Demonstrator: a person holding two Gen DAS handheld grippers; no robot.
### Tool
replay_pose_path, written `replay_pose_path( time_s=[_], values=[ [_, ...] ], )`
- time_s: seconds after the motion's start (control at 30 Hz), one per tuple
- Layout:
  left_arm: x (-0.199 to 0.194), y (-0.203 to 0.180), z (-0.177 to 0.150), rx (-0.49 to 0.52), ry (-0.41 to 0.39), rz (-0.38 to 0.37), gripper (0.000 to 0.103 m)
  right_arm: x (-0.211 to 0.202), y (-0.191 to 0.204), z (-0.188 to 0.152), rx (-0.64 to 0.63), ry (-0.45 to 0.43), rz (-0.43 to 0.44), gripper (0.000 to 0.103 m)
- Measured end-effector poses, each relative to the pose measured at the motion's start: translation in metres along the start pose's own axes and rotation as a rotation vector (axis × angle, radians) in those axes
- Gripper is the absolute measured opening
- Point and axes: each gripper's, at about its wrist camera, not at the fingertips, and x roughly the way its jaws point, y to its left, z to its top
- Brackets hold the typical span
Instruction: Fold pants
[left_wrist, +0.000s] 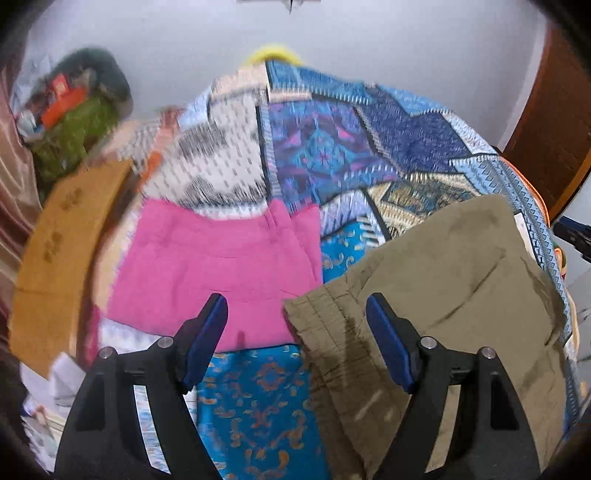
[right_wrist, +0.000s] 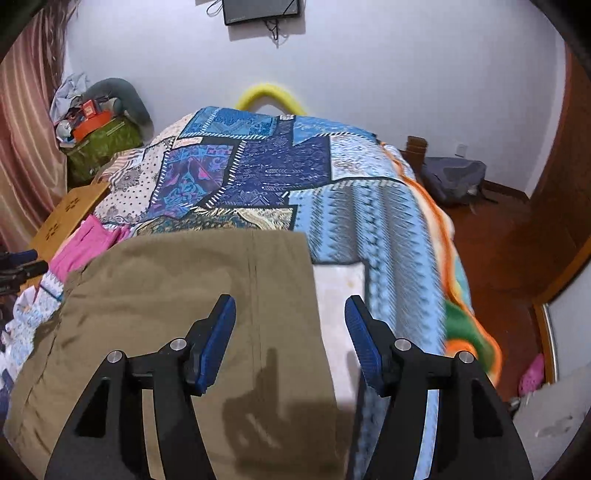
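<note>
Olive-khaki pants (right_wrist: 177, 295) lie folded flat on the patchwork bedspread (right_wrist: 266, 166); in the left wrist view the khaki pants (left_wrist: 461, 280) fill the right half. A folded pink garment (left_wrist: 221, 266) lies to their left. My left gripper (left_wrist: 297, 306) hovers above the gap between the pink garment and the khaki waistband, jaws wide apart, nothing between them. My right gripper (right_wrist: 290, 306) hangs above the right edge of the khaki pants, jaws apart and free of the cloth, its shadow falling on the fabric below.
A wooden bedside cabinet (left_wrist: 55, 251) stands left of the bed, with a green bag and clutter (right_wrist: 99, 136) behind it. A yellow curved headboard bar (right_wrist: 271, 96) is at the far end. Brown floor, a grey bag (right_wrist: 454, 177) and a wooden door lie to the right.
</note>
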Motion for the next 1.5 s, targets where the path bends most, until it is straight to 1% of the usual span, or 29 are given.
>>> replay_pose_path(
  time_s=[0.07, 0.13, 0.3, 0.37, 0.47, 0.53, 0.57, 0.6, 0.63, 0.67, 0.73, 0.77, 0.8, 0.9, 1.0, 1.07, 1.2, 1.27, 1.4, 1.5],
  values=[
    [0.021, 0.000, -0.001, -0.031, 0.066, -0.022, 0.078, 0.015, 0.001, 0.004, -0.007, 0.017, -0.014, 0.058],
    [0.036, -0.001, -0.004, -0.049, 0.100, -0.046, 0.078, 0.037, -0.001, 0.010, -0.006, 0.043, -0.028, 0.057],
    [0.055, -0.002, -0.002, -0.076, 0.117, -0.080, 0.078, 0.079, -0.006, 0.021, 0.032, 0.080, -0.014, 0.057],
    [0.061, -0.003, 0.000, -0.071, 0.124, -0.097, 0.078, 0.094, -0.006, 0.023, 0.042, 0.099, 0.002, 0.057],
    [0.064, -0.007, 0.001, -0.046, 0.115, -0.092, 0.078, 0.110, -0.007, 0.025, 0.044, 0.117, 0.007, 0.057],
    [0.065, -0.009, 0.002, -0.042, 0.103, -0.089, 0.077, 0.113, -0.009, 0.025, 0.073, 0.098, 0.037, 0.056],
    [0.066, -0.009, 0.003, -0.040, 0.099, -0.090, 0.074, 0.113, -0.010, 0.024, 0.089, 0.090, 0.057, 0.049],
    [0.067, -0.010, 0.004, -0.033, 0.095, -0.094, 0.065, 0.114, -0.009, 0.024, 0.092, 0.091, 0.074, 0.040],
    [0.067, -0.012, 0.004, -0.026, 0.093, -0.099, 0.062, 0.115, -0.007, 0.024, 0.087, 0.095, 0.092, 0.037],
    [0.065, -0.015, 0.004, -0.015, 0.081, -0.080, 0.059, 0.115, -0.005, 0.025, 0.080, 0.094, 0.088, 0.035],
    [0.062, -0.019, 0.004, 0.004, 0.062, -0.054, 0.055, 0.113, 0.000, 0.024, 0.053, 0.092, 0.057, 0.028],
    [0.059, -0.021, 0.003, 0.015, 0.050, -0.037, 0.054, 0.113, 0.000, 0.024, 0.042, 0.090, 0.040, 0.017],
    [0.056, -0.023, 0.003, 0.028, 0.037, -0.023, 0.053, 0.113, 0.001, 0.025, 0.032, 0.090, 0.016, 0.014],
    [0.043, -0.025, 0.005, 0.051, -0.007, 0.016, 0.052, 0.107, 0.001, 0.026, 0.030, 0.073, 0.001, 0.012],
    [0.026, -0.021, 0.012, 0.035, -0.046, 0.036, 0.052, 0.092, 0.004, 0.028, 0.022, 0.026, -0.035, 0.012],
    [0.016, -0.020, 0.017, 0.030, -0.063, 0.051, 0.051, 0.082, 0.003, 0.033, 0.025, 0.002, -0.041, 0.011],
    [-0.012, -0.027, 0.030, 0.059, -0.130, 0.112, 0.051, 0.051, 0.003, 0.048, 0.032, -0.067, -0.036, 0.011],
    [-0.028, -0.029, 0.035, 0.060, -0.163, 0.132, 0.051, 0.030, 0.006, 0.058, 0.039, -0.117, -0.037, 0.011],
    [-0.061, -0.023, 0.040, 0.035, -0.207, 0.104, 0.051, -0.006, 0.011, 0.072, 0.051, -0.180, -0.009, 0.011],
    [-0.082, -0.021, 0.035, 0.036, -0.216, 0.079, 0.051, -0.032, 0.012, 0.072, 0.049, -0.204, 0.017, 0.011]
  ],
)
